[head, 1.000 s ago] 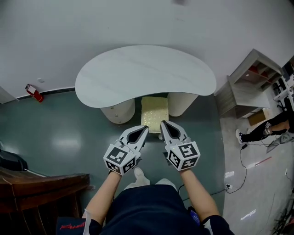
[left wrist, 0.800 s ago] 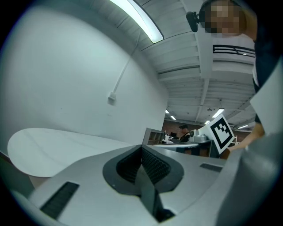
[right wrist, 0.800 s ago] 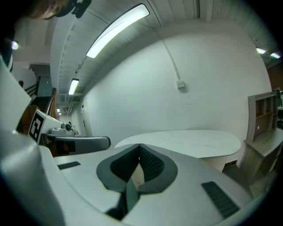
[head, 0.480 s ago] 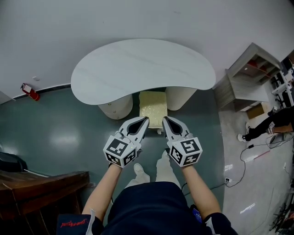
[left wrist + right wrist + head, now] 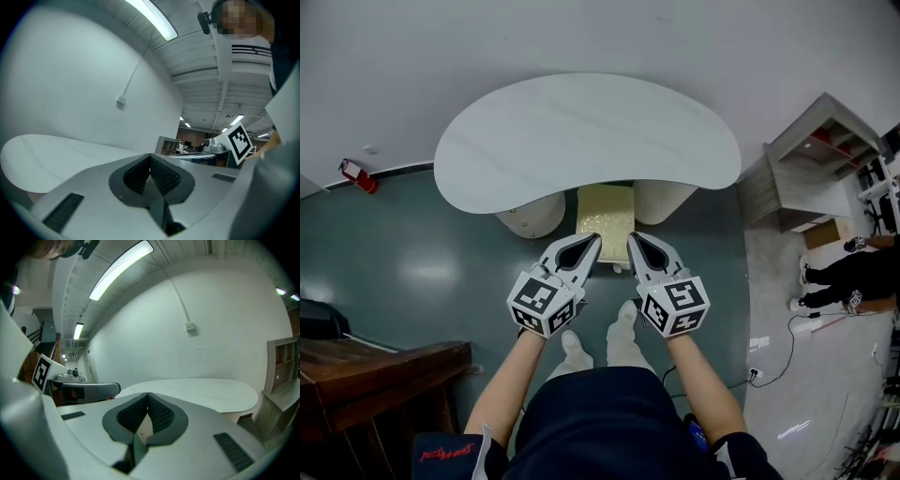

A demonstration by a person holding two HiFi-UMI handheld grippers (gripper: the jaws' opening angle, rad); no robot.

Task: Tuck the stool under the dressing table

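Since a second ago the pale yellow cushioned stool (image 5: 607, 211) has slid further under the white kidney-shaped dressing table (image 5: 581, 141), and we have stepped in after it. The table top fills the middle of the head view. It rests on cream rounded pedestals (image 5: 530, 221), and the stool stands between them, its far part hidden beneath the top. A grey open shelf unit (image 5: 806, 173) stands at 3 o'clock of the table and a small red fire extinguisher (image 5: 352, 175) at 9 o'clock. Our left gripper (image 5: 592, 242) and right gripper (image 5: 632, 240) sit at 6 o'clock of the stool, tips at its near edge. Each has its jaws pressed together on nothing.
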